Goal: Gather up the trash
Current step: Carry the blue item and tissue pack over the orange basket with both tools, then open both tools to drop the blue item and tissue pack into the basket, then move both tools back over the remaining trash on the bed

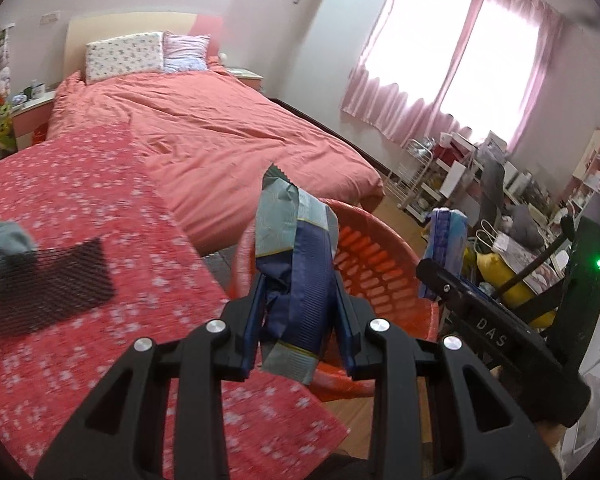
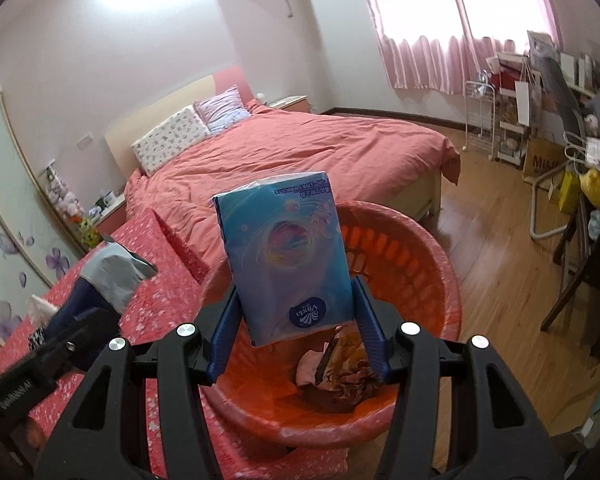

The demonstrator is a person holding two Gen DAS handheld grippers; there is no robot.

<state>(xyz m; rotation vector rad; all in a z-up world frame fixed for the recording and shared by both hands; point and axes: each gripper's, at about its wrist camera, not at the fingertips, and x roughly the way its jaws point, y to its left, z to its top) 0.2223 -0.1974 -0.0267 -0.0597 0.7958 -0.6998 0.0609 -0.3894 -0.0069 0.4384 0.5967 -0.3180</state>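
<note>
A bedroom with a bed (image 2: pixel 300 148) under a coral quilt. In front of it stood an orange slotted basket (image 2: pixel 420 248) beside a desk (image 1: pixel 80 208) draped in a red flowered cloth. The left gripper (image 1: pixel 300 312) pinched a crumpled grey-and-navy snack wrapper (image 1: pixel 296 256), held upright near the basket's rim. The right gripper (image 2: pixel 298 328) clamped a blue tissue pack (image 2: pixel 288 252) above the basket. Crumpled wrappers (image 2: pixel 340 368) lay in the basket's bottom. A black mesh piece (image 1: pixel 48 284) rested on the desk.
</note>
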